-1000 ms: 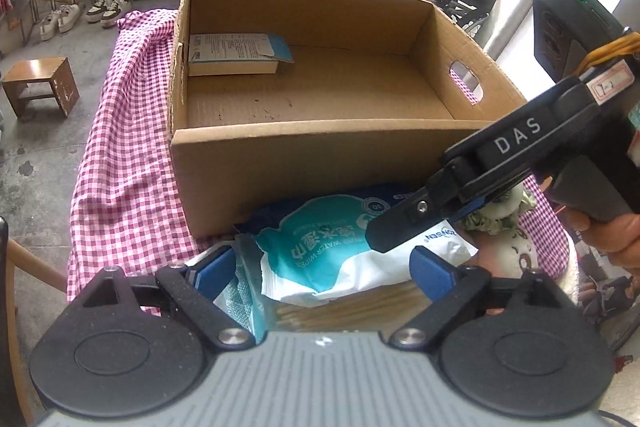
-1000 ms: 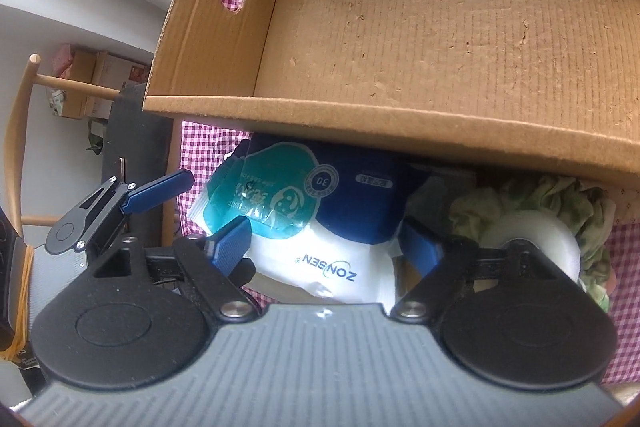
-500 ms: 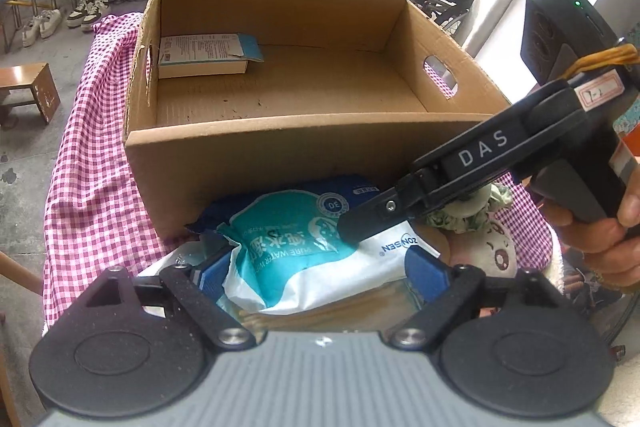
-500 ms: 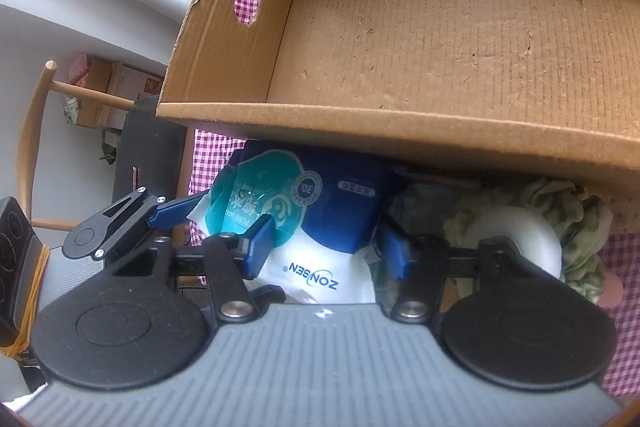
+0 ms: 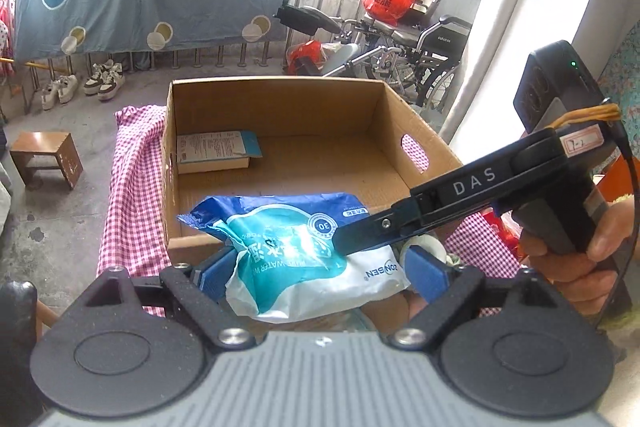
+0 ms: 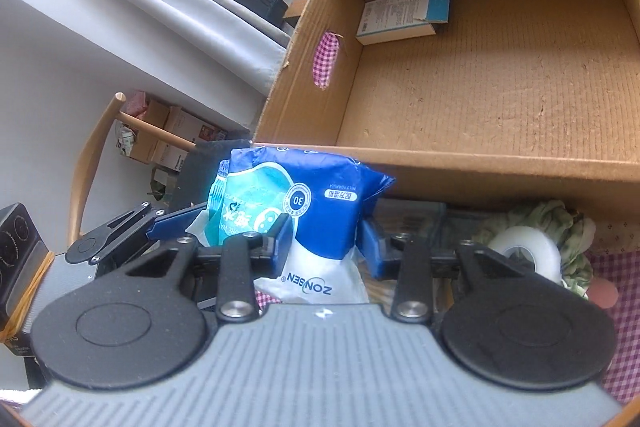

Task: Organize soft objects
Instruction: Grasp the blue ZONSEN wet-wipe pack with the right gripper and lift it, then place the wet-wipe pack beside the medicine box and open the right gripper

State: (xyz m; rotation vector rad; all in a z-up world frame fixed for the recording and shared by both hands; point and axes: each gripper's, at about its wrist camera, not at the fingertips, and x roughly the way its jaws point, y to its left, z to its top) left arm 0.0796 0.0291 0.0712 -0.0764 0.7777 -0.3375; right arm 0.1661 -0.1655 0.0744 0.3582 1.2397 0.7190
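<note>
Whereas a second earlier the wet-wipes pack (image 6: 316, 211) was lying below the cardboard box (image 6: 480, 159) wall, it is now rising level with the rim. The right gripper (image 6: 325, 243) jaws, having just been closing, are pinching the pack. The left gripper (image 5: 320, 269) fingers are staying wide around it.

Wipes pack (image 6: 316, 211): soft plastic pouch, blue top w/ teal panel, white lower part, round "30" badge, "ZONSEN" print. Crumpled, raised off the tabletop, just in front of the cardboard box (image 6: 500, 163) near wall, top edge at rim level. Box: open-topped, brown, oval handle cutouts, sits on pink checked cloth; one small flat carton (image 6: 404, 13) lies in its far corner.
</note>
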